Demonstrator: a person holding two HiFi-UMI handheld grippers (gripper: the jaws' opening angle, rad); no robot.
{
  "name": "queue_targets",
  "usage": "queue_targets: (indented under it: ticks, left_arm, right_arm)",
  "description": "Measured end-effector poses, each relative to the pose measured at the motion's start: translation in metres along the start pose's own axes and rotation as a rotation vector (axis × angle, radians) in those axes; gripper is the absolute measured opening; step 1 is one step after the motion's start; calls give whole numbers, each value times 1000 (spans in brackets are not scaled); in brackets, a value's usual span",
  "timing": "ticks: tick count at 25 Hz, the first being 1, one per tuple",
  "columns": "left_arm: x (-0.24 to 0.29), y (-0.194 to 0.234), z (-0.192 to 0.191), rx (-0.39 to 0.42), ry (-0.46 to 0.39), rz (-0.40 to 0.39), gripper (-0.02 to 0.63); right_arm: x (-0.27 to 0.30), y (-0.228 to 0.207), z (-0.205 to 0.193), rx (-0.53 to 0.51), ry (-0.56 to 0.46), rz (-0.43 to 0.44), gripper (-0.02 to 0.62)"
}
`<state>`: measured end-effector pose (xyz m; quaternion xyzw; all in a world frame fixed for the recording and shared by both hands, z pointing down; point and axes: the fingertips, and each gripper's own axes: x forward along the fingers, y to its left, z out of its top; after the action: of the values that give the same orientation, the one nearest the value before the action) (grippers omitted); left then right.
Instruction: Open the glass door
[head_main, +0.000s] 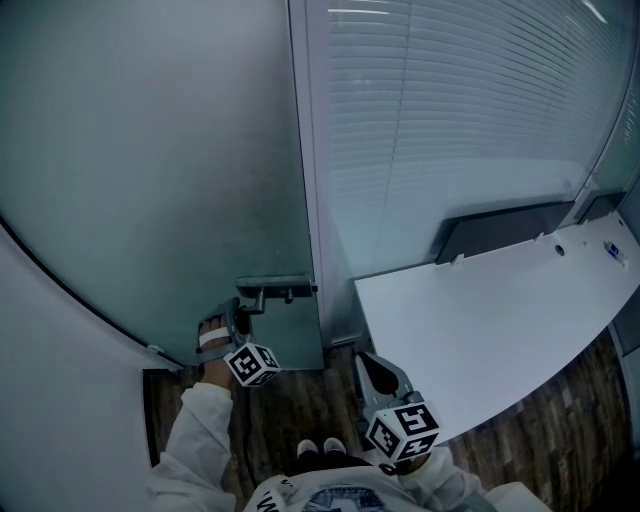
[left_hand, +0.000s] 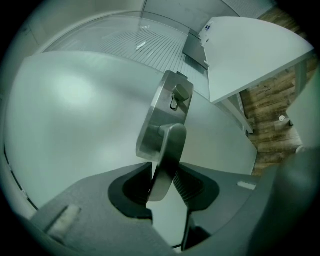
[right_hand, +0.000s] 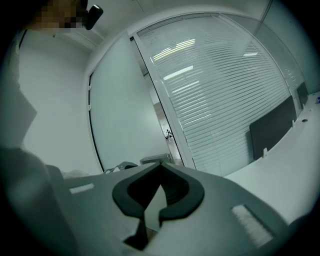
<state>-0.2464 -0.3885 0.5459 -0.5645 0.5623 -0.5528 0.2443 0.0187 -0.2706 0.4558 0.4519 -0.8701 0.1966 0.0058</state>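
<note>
Count: one frosted glass door (head_main: 150, 150), one metal lever handle (left_hand: 170, 150) on one lock plate (left_hand: 160, 107), one white bench (head_main: 500, 320), one dark panel (head_main: 500, 230) standing at the bench's far edge, one slatted blind (head_main: 450, 100) behind the fixed glazing, and two hand-held grippers.

Door: it fills the left of the head view, with its lock edge beside the frame. The right gripper view shows a narrow gap between the door edge and the frame. The handle sits low on the lock edge and projects from the plate.

Left hand-held gripper (left_hand: 165, 172): extended forward to the door and pointing slightly below level, with a white sleeve (head_main: 195, 440) behind it. Its jaws are partly closed and clamp the free end of the lever, one pad on each side.

Right hand-held gripper (right_hand: 160, 165): held back near the body, just beside the bench's near corner and well apart from the door. It points roughly level towards the door and blind. Its jaws meet at the tips, with nothing between them.

Floor (head_main: 300, 410): dark wood planks, with one pair of white shoes (head_main: 320, 449) visible between the two grippers.
</note>
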Motion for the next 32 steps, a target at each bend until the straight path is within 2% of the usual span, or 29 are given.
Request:
queue_targets:
  ticks: [19,32]
  left_arm:
    - [-37,-13,-14,0,-16,5,137]
    - [-42,-14,-18,13,2,-3,137]
  right_arm:
    - [3,15,-5,-2,13,78,5]
    - [2,16,-2,-4,8,82,5]
